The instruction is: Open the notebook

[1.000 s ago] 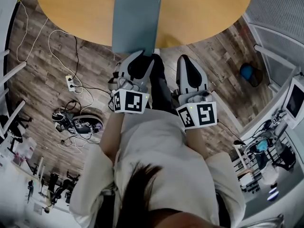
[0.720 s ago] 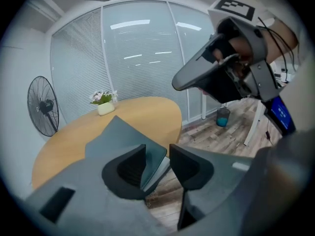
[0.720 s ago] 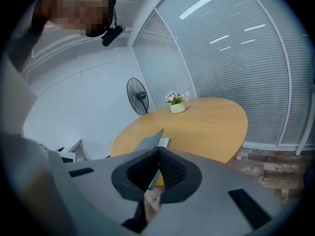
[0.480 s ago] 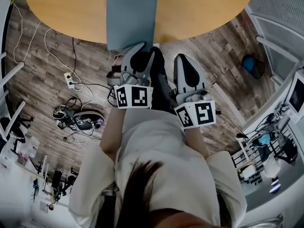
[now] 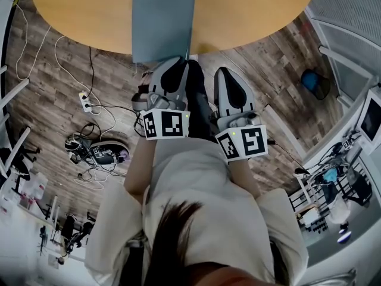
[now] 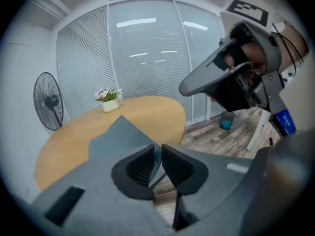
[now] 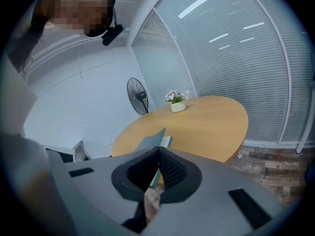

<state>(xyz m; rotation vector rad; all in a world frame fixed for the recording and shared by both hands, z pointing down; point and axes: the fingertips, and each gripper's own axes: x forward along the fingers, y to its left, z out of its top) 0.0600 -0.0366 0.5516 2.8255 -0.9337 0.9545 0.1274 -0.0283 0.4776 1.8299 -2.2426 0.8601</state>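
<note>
Notebook place: grey-blue notebook (image 5: 162, 19) lying on the round wooden bench (image 5: 256, 16), top centre of the head view, with its near short edge out past the bench rim toward the person.
Weight: probably light, being thin and no bigger than a pad of paper.
Stiffness: cover (image 6: 123, 132) looks like a firm sheet, likely to hinge up in one piece rather than flop.
Surface: plain and matt; probably a little slick against the pads, so a shallow pinch may slip.
Where to take hold: the near free corner of the cover, where it overhangs the rim, and the cover alone rather than the pale pages (image 7: 168, 141) under it.
Left hand-held gripper (image 6: 158, 162): jaws narrowed, having just been closing, with the cover's corner between them; a thin slit still shows beside the sheet, so probably not yet pinched tight.
Right hand-held gripper (image 7: 158, 156): jaws brought together at the tips, nothing between them, clear of the notebook.
Pose: both pointed forward and somewhat down, side by side at centre frame in the head view, the left one at the notebook's near edge and the right one just beside it, short of the rim.
Risk: pages caught along with the cover, or the whole notebook dragged off the bench.
</note>
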